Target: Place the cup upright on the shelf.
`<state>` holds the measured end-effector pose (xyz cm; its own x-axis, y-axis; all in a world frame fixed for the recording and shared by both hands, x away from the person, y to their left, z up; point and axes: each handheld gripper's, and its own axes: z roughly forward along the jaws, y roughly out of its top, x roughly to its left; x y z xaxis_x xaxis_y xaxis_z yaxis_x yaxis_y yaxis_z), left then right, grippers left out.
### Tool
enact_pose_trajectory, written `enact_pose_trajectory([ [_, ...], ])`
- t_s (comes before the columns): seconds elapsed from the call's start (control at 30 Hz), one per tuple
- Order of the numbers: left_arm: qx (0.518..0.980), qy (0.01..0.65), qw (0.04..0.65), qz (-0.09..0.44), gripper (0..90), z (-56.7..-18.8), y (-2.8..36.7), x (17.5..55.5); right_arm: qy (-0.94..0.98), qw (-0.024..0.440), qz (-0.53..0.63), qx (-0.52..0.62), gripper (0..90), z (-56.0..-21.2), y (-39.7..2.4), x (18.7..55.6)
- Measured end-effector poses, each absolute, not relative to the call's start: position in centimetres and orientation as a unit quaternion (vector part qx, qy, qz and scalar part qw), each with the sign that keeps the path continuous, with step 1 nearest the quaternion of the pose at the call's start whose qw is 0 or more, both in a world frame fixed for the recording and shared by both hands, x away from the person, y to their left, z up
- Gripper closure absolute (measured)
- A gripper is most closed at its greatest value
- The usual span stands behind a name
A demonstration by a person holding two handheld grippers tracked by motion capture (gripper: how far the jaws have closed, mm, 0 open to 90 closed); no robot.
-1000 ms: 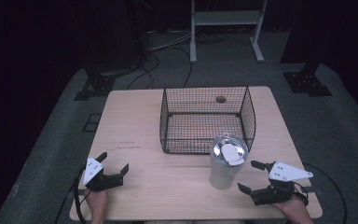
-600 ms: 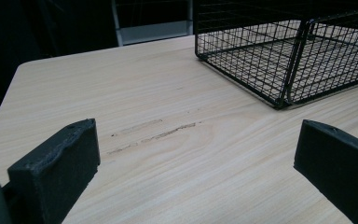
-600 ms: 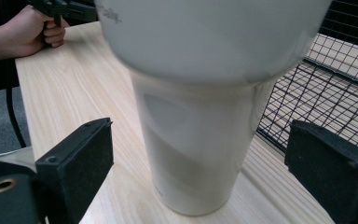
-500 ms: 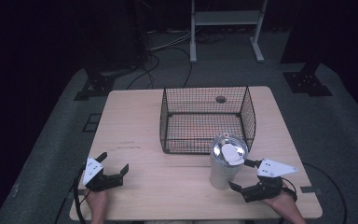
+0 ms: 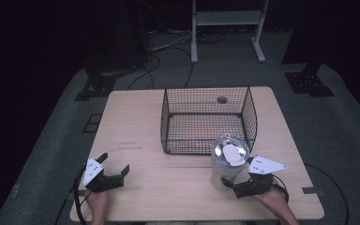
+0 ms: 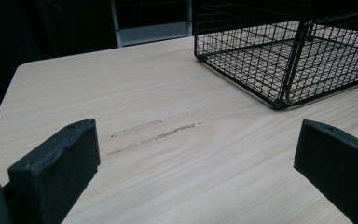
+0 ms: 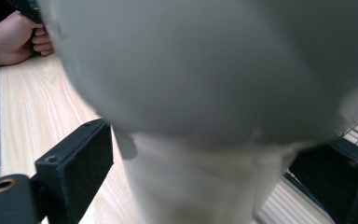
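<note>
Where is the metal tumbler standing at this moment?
In the high view, the metal tumbler stands upright on the table, right of centre, just in front of the wire basket, with the open right claw around its base.

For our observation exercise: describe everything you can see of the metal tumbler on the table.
The tumbler is a tall cup of dull silver metal, narrower towards its base, with a shiny lid carrying a pale tab. It stands upright on the wooden table, just in front of the black wire basket. The right gripper has its open jaws on either side of the lower body; whether they touch it cannot be told.
</note>
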<state>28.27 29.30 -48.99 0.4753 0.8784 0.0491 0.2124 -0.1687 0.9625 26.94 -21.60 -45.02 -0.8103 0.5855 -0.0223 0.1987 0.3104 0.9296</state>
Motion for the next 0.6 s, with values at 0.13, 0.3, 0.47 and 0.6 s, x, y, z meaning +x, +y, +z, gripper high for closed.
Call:
enact_pose_trajectory([
  [0.13, 0.692, 0.394, 0.510, 0.327, 0.0, -48.99, 29.30, 28.24, 0.785, 0.191, 0.537, 0.244, 7.4, -45.14, -21.28, 27.16],
  [0.3, 0.691, 0.395, 0.510, 0.326, 0.0, -48.99, 29.30, 28.25, 0.779, 0.200, 0.545, 0.235, 7.5, -45.26, -21.00, 27.43],
  [0.47, 0.691, 0.395, 0.511, 0.326, 0.0, -48.99, 29.31, 28.26, 0.778, 0.195, 0.548, 0.238, 7.5, -45.37, -20.80, 27.47],
  [0.6, 0.691, 0.394, 0.510, 0.327, 0.0, -48.99, 29.31, 28.25, 0.776, 0.193, 0.552, 0.239, 7.6, -45.43, -20.72, 27.53],
])
